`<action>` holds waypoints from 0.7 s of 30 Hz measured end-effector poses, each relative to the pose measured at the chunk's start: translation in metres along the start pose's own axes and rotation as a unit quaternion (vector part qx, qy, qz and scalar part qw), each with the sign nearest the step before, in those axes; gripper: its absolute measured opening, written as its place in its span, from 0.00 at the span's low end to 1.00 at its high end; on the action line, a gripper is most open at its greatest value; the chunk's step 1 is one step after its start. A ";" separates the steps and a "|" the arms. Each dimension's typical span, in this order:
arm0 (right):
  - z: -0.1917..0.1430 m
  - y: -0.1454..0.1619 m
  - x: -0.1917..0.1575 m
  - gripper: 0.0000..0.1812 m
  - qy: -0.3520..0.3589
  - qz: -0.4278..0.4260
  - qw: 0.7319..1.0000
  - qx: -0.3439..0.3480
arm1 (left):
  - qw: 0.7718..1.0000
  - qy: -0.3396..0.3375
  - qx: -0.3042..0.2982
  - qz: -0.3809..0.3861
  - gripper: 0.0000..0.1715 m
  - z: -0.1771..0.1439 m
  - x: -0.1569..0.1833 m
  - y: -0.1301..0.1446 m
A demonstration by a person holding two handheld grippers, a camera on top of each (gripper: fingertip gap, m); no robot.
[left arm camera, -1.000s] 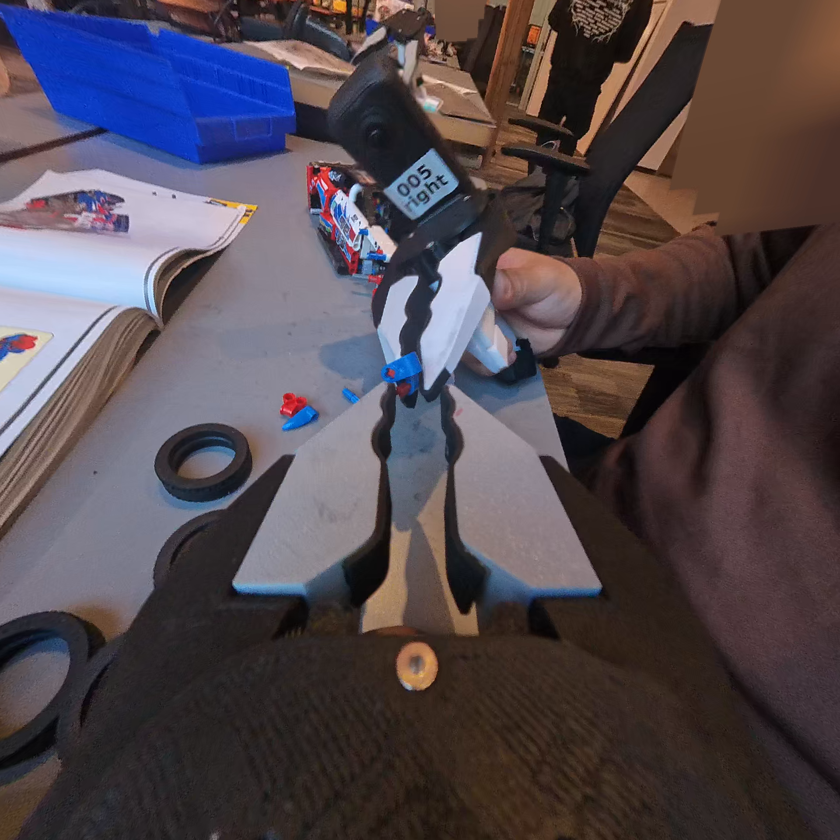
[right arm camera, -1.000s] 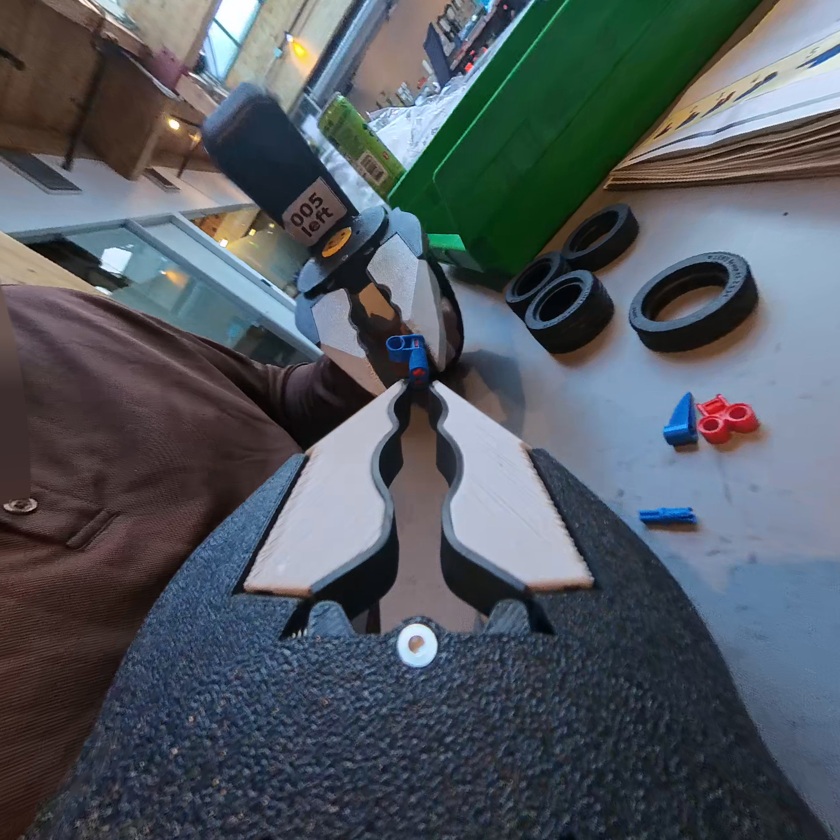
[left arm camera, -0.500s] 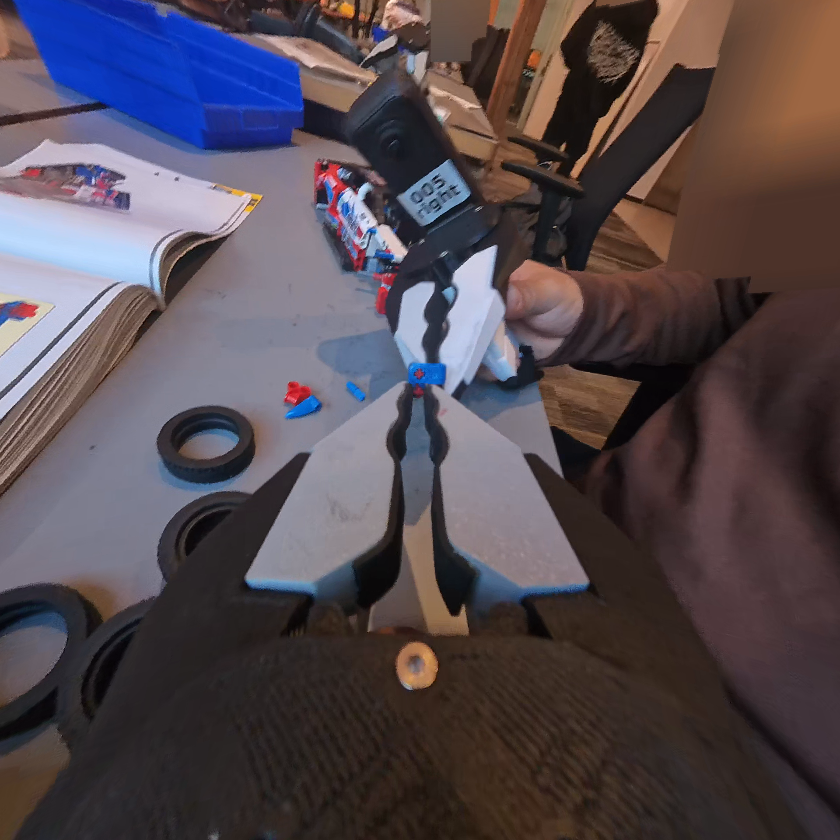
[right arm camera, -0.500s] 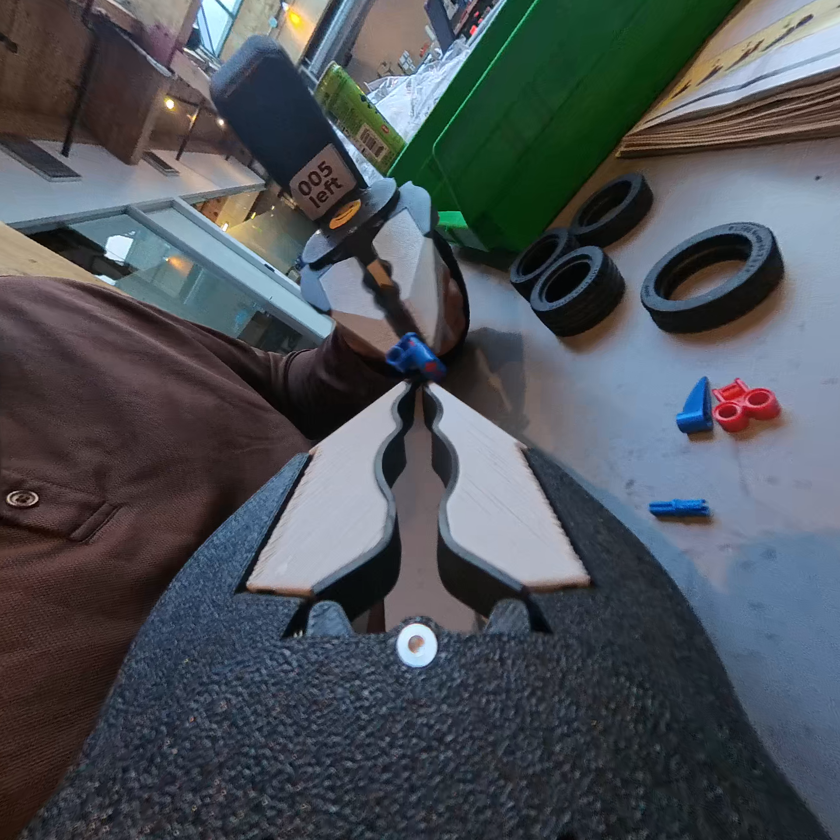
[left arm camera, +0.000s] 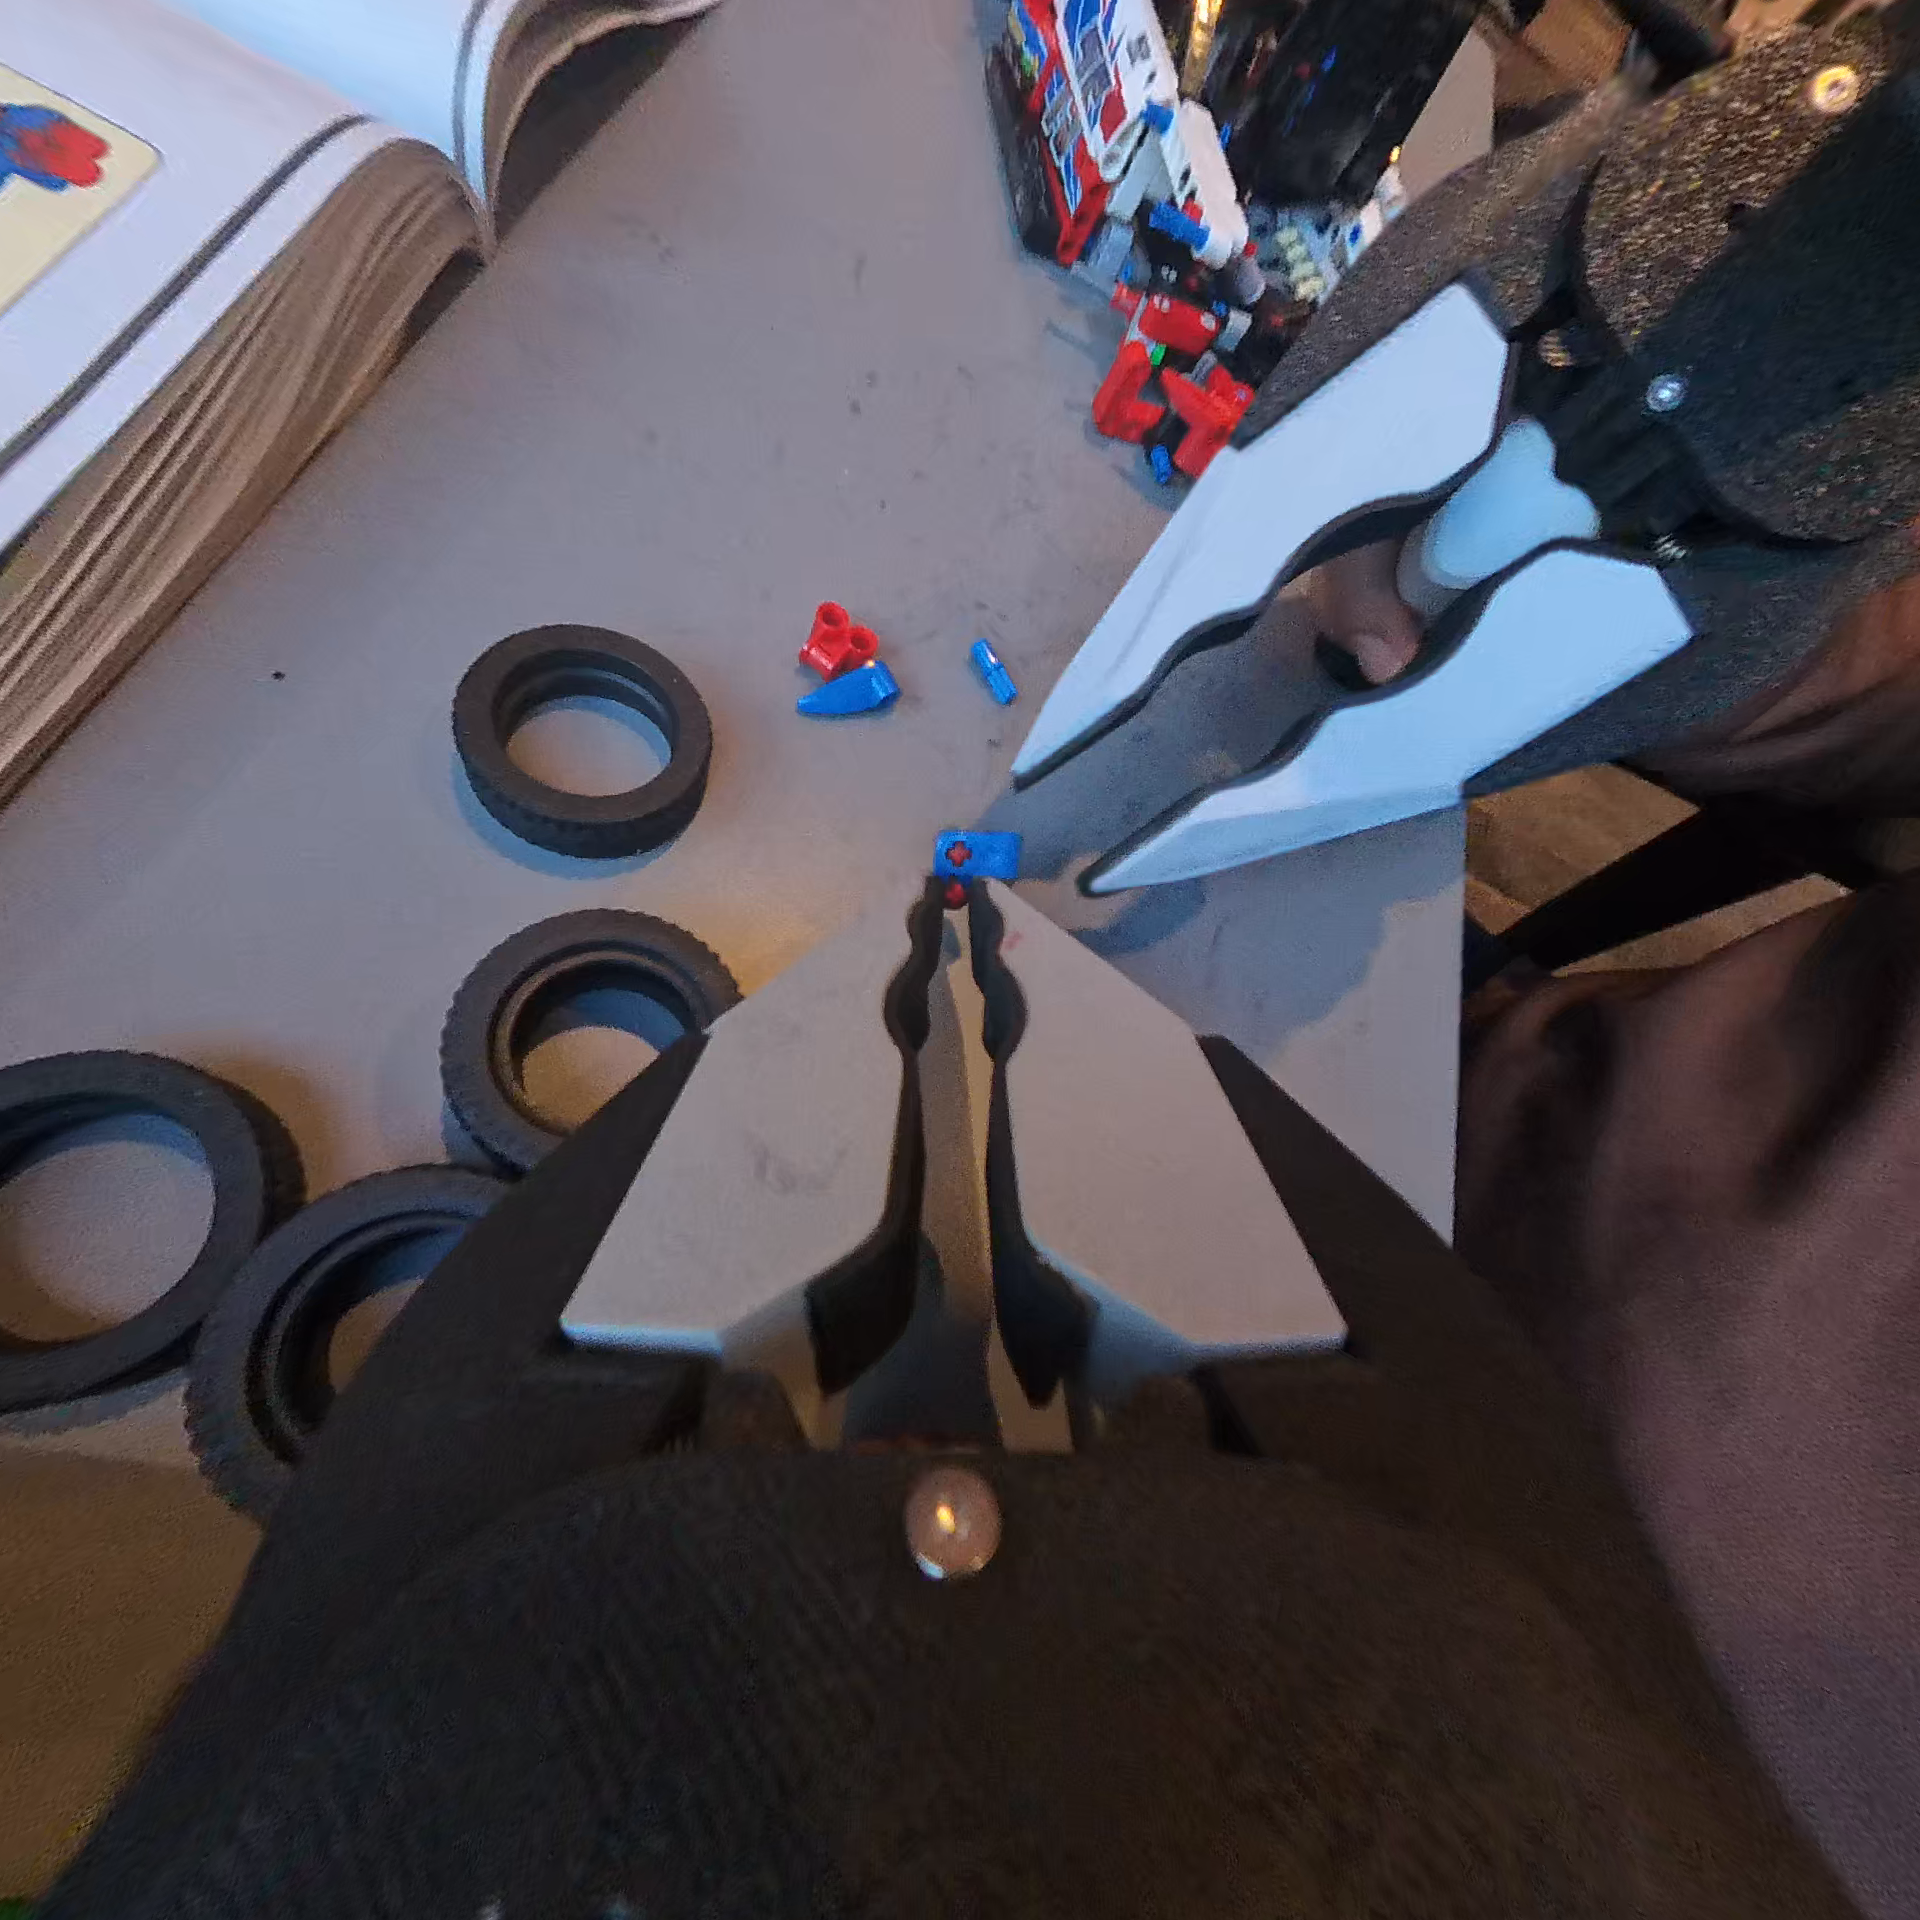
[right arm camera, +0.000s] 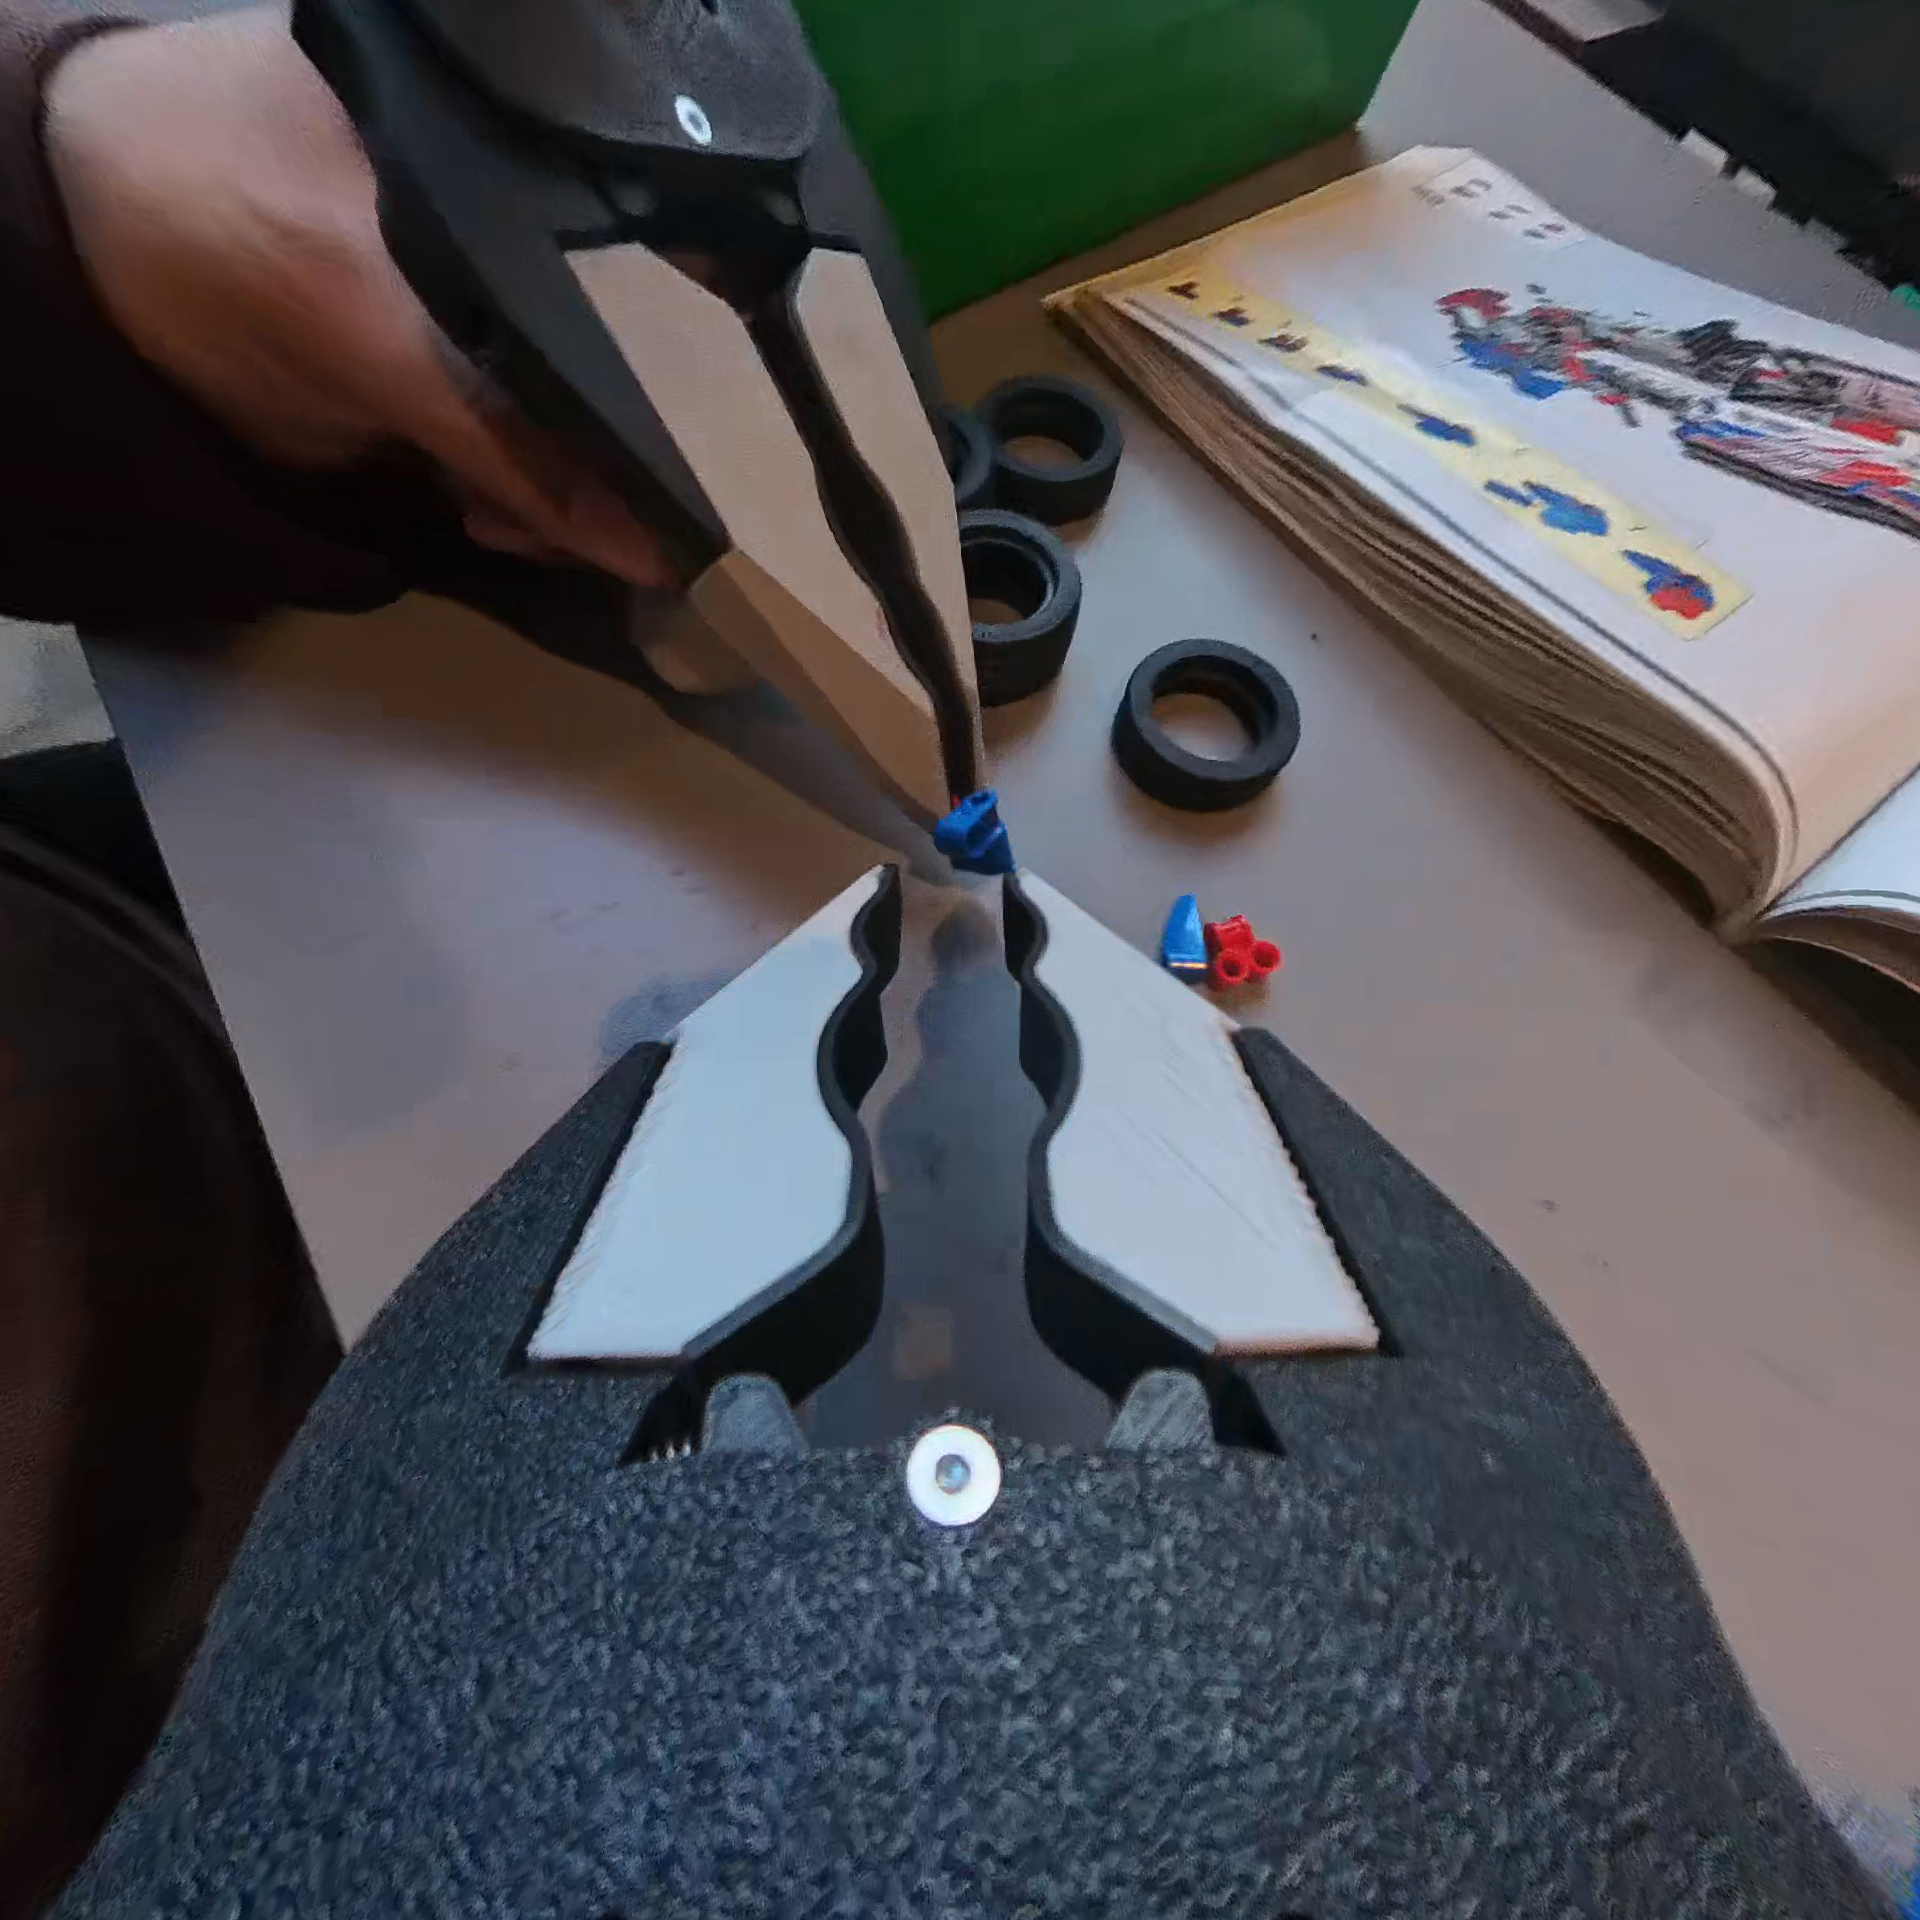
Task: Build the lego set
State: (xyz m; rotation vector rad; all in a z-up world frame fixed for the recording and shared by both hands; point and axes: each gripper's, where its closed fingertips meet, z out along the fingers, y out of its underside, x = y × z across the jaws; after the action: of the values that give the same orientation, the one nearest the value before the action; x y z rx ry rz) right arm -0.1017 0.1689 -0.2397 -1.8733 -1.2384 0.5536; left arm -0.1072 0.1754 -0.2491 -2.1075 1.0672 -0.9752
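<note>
My left gripper (left arm camera: 956,896) is shut on a small blue connector piece (left arm camera: 977,854) with a red axle through it, and holds it just above the grey table (left arm camera: 727,416). My right gripper (right arm camera: 951,878) is open and empty, its tips just short of the blue piece (right arm camera: 971,831). In the left wrist view the right gripper (left arm camera: 1055,831) comes in from the upper right, with its jaws apart beside the piece. In the right wrist view the left gripper (right arm camera: 961,795) comes down from the upper left, held by a hand (right arm camera: 260,312).
A red connector (left arm camera: 836,639), a blue wedge (left arm camera: 850,691) and a blue pin (left arm camera: 992,670) lie loose on the table. Several black tyres (left arm camera: 582,738) lie to the left. An open instruction book (right arm camera: 1507,499), a green bin (right arm camera: 1091,125) and the part-built red-and-white model (left arm camera: 1122,156) stand farther off. My left and right fingertips are right by each other.
The right gripper held the blue piece; the left gripper shut on it and the right gripper opened and let go. Both grippers have tilted down towards the table.
</note>
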 end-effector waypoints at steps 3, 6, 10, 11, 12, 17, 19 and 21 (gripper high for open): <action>0.007 0.007 0.001 0.11 0.004 -0.006 1.000 -0.018 | 1.000 0.005 -0.017 0.008 0.01 0.004 0.006 0.005; 0.008 0.006 -0.003 0.10 0.001 -0.017 1.000 -0.018 | 1.000 0.005 -0.027 0.010 0.01 0.005 0.009 0.008; 0.011 0.009 -0.006 0.07 0.004 -0.039 0.999 -0.032 | 0.999 -0.003 -0.035 0.013 0.01 0.007 0.009 0.010; 0.012 0.010 -0.006 0.07 0.005 -0.041 0.999 -0.035 | 0.999 -0.005 -0.035 0.016 0.01 0.006 0.009 0.010; 0.012 0.011 -0.006 0.06 0.004 -0.040 0.998 -0.038 | 0.999 -0.006 -0.035 0.017 0.01 0.006 0.009 0.010; 0.013 0.018 -0.002 0.05 -0.005 -0.009 0.999 -0.053 | 0.999 0.023 -0.030 0.001 0.04 0.006 0.014 0.009; 0.012 0.016 -0.001 0.05 -0.008 -0.005 0.999 -0.047 | 0.999 0.026 -0.034 -0.002 0.06 0.006 0.013 0.011; 0.012 0.017 -0.002 0.06 -0.009 -0.005 0.999 -0.049 | 0.999 0.025 -0.030 0.002 0.06 0.004 0.013 0.010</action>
State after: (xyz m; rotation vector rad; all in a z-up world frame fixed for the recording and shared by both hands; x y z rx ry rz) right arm -0.1018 0.1687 -0.2606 -1.9470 -1.3077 0.5140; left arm -0.1031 0.1600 -0.2545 -2.1378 1.1379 -1.0116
